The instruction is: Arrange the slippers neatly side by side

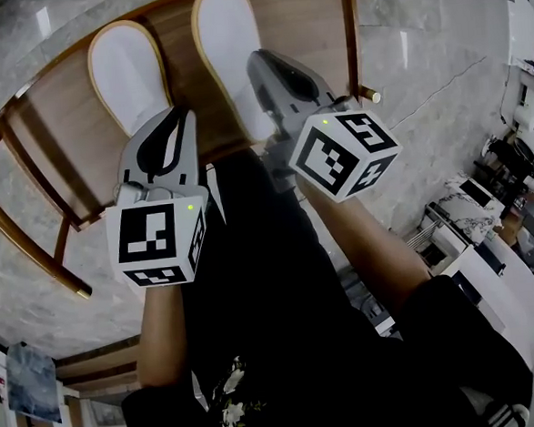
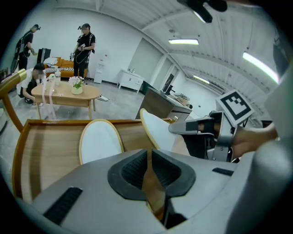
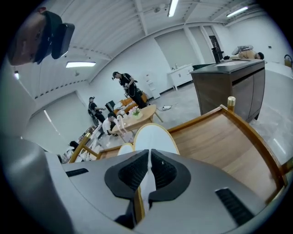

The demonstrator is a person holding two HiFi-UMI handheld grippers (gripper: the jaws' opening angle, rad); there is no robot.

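The right gripper (image 1: 255,59) is clamping its jaws on the right slipper (image 1: 228,46). In the right gripper view a thin white layer with a tan edge is sitting pinched between the pads (image 3: 137,171). The left gripper (image 1: 182,116) is holding its jaws nearly together on a narrow tan strip, the same colour as a slipper's rim, at the near end of the left slipper (image 1: 128,72).

Both slippers are showing as flat white ovals edged all round with a thin tan rim. The left one is lying flat on the wooden worktop (image 1: 308,23). The right one is tilting up on its edge, its white face turning toward its partner, as the left gripper view shows (image 2: 158,130). In the head view the two are sitting close together, lengthwise and roughly parallel, with the right slipper reaching further up the frame.

The worktop is made of light wood with a raised rail running round it, and it is standing on a grey marbled floor (image 1: 438,50).
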